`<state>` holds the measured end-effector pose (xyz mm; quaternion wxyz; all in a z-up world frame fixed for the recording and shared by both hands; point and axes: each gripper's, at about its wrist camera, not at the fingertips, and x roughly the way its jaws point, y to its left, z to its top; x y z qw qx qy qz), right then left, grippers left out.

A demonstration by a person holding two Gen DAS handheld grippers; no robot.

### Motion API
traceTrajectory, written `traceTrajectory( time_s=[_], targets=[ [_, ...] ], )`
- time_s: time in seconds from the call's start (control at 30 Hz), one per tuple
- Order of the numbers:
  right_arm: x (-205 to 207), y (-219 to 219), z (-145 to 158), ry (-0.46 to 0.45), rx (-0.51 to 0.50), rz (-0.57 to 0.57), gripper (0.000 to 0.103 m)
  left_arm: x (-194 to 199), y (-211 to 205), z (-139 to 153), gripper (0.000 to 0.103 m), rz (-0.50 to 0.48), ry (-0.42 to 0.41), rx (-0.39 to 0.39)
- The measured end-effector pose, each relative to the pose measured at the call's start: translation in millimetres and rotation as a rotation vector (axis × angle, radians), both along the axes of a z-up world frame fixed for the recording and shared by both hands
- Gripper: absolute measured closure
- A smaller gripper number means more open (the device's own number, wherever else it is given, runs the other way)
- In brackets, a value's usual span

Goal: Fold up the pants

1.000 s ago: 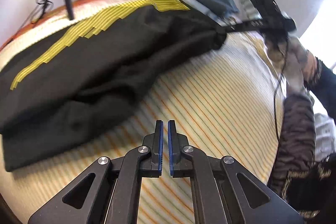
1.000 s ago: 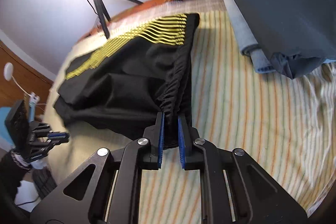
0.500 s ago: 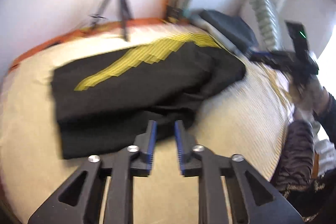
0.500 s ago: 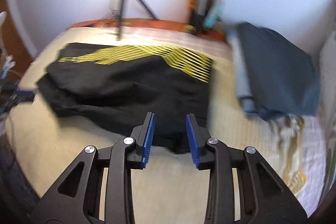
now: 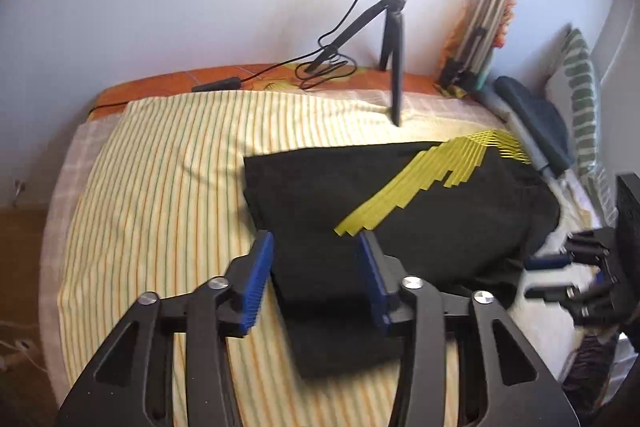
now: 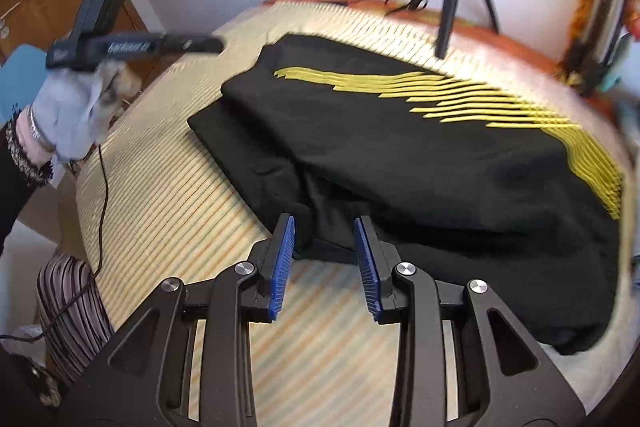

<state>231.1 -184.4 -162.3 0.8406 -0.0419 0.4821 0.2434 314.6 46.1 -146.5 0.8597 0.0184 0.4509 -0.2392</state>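
the black pants (image 5: 384, 211) with yellow stripes lie folded on the striped bed (image 5: 160, 187), toward its far side, below the tripod (image 5: 394, 27) of the ring light. the left tongs (image 5: 316, 267) are spread wide, holding nothing, over the pants' near corner. the right tongs (image 6: 325, 251) are also spread and empty, at the pants' near edge. a dark folded garment (image 5: 536, 115) lies just beyond the pants.
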Motion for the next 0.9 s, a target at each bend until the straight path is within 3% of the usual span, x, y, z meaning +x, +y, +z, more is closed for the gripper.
traceTrajectory(
  time_s=[0.17,0.33,0.4,0.47,0.5,0.57,0.63,0.67,0.9],
  targets=[
    [5.0,10.6,-14.6,0.026,-0.017,-0.010,0.070,43.3,-4.3,-31.8,0.057,0.038,0.030,0.067],
    [9.8,12.1,-23.6,0.039,-0.060,-0.019,0.070,52.5,-10.0,-48.7,0.057,0.021,0.040,0.086],
    [11.5,10.8,-27.0,0.048,-0.056,-0.029,0.070,52.7,-12.3,-50.0,0.066,0.022,0.018,0.103],
    [11.6,8.7,-29.0,0.049,-0.046,-0.042,0.070,50.7,-15.6,-48.5,0.087,0.012,-0.005,0.128],
    [11.3,9.4,-29.5,0.046,-0.047,-0.044,0.070,49.3,-18.2,-47.7,0.093,-0.002,-0.021,0.145],
    [10.3,10.5,-29.6,0.036,-0.057,-0.043,0.071,42.0,-25.2,-44.1,0.096,-0.040,-0.072,0.198],
    [8.9,9.8,-29.9,0.029,-0.067,-0.047,0.088,40.2,-29.7,-38.6,0.097,-0.056,-0.105,0.240],
    [8.9,7.8,-30.0,0.030,-0.062,-0.050,0.091,41.3,-28.8,-35.2,0.098,-0.048,-0.111,0.244],
    [6.7,1.7,-29.6,0.042,-0.028,-0.048,0.097,54.8,-27.9,-14.7,0.099,-0.027,-0.155,0.246]
  ],
)
